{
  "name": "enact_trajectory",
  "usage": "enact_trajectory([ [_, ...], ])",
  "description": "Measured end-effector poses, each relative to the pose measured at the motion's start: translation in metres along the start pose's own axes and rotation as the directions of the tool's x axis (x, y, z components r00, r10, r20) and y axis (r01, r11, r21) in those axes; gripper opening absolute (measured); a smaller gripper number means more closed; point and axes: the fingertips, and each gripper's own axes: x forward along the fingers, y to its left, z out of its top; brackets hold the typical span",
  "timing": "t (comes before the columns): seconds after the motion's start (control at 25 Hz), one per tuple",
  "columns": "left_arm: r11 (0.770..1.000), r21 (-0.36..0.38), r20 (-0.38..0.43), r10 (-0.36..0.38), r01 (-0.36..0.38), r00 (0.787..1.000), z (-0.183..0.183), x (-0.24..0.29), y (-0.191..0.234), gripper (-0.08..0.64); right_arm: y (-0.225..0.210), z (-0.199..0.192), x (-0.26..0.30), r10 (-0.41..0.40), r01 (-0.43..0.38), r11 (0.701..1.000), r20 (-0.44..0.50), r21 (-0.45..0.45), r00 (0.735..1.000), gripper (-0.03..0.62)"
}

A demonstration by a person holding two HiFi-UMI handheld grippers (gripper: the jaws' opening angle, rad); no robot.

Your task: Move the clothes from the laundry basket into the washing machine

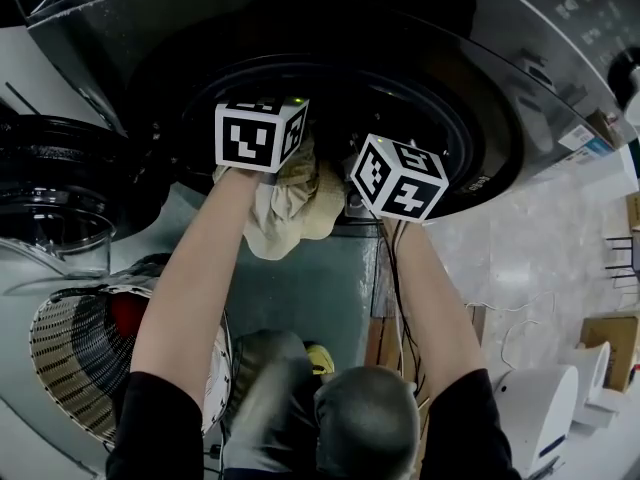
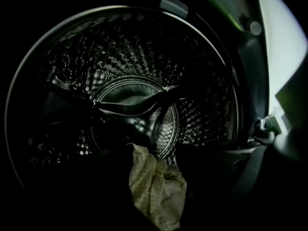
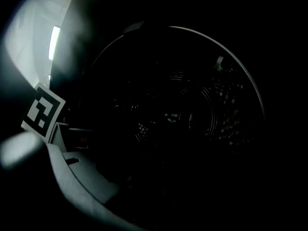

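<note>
The right gripper view is almost black: only the faint ring of the drum and, at its left edge, the left gripper's marker cube (image 3: 42,110) come through, so I cannot tell how the right gripper's (image 1: 398,178) jaws stand. In the head view both marker cubes cover the jaws, and both arms reach to the washing machine's (image 1: 520,78) round opening at the top of the frame.

In the left gripper view the left gripper's (image 2: 155,163) jaws are dark shapes standing wide apart, with a pale beige garment (image 2: 156,191) lying loosely between them at the lower middle. In the head view the garment hangs over the opening's lower lip, under and between the cubes.

The steel drum (image 2: 134,66) beyond it looks bare. The wicker laundry basket (image 1: 75,358), cut off at the lower left, holds something red (image 1: 128,318).
</note>
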Motion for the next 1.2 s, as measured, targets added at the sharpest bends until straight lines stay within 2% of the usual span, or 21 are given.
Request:
enact_trajectory([
  [0.12, 1.000, 0.012, -0.041, -0.002, 0.002, 0.999, -0.003, -0.001, -0.004, 0.281, 0.002, 0.001, -0.003, 0.003, -0.003, 1.000, 0.003, 0.010, 1.000, 0.241],
  [0.24, 1.000, -0.010, -0.091, -0.005, 0.004, 0.996, -0.013, -0.002, -0.006, 0.278, 0.003, -0.001, -0.006, 0.004, -0.004, 1.000, -0.003, 0.005, 1.000, 0.241],
  [0.4, 1.000, 0.019, -0.091, 0.000, 0.001, 0.996, -0.017, -0.007, -0.008, 0.268, 0.004, -0.005, -0.010, 0.005, -0.004, 1.000, -0.010, 0.006, 1.000, 0.241],
  [0.52, 1.000, 0.008, -0.074, 0.000, 0.001, 0.997, -0.017, -0.013, -0.008, 0.199, 0.002, -0.004, -0.014, -0.005, 0.005, 1.000, -0.006, 0.019, 1.000, 0.233],
  [0.72, 0.999, 0.034, -0.054, 0.011, -0.010, 0.998, -0.017, -0.028, -0.009, 0.083, 0.003, -0.007, -0.025, -0.012, 0.012, 1.000, -0.008, 0.011, 1.000, 0.166],
  [0.84, 0.999, 0.042, -0.033, 0.019, -0.018, 0.999, -0.017, -0.037, -0.009, 0.015, 0.003, -0.009, -0.032, -0.025, 0.025, 0.999, -0.008, -0.032, 1.000, 0.053],
  [0.92, 0.999, 0.042, -0.023, 0.022, -0.021, 1.000, -0.018, -0.043, -0.009, 0.012, 0.004, -0.010, -0.037, -0.022, 0.022, 0.999, -0.004, -0.042, 1.000, 0.005],
  [1.2, 0.998, 0.007, 0.026, 0.055, -0.055, 0.998, -0.021, -0.064, -0.014, 0.011, 0.011, -0.015, -0.056, 0.020, -0.020, 0.998, -0.011, -0.060, 1.000, 0.005],
])
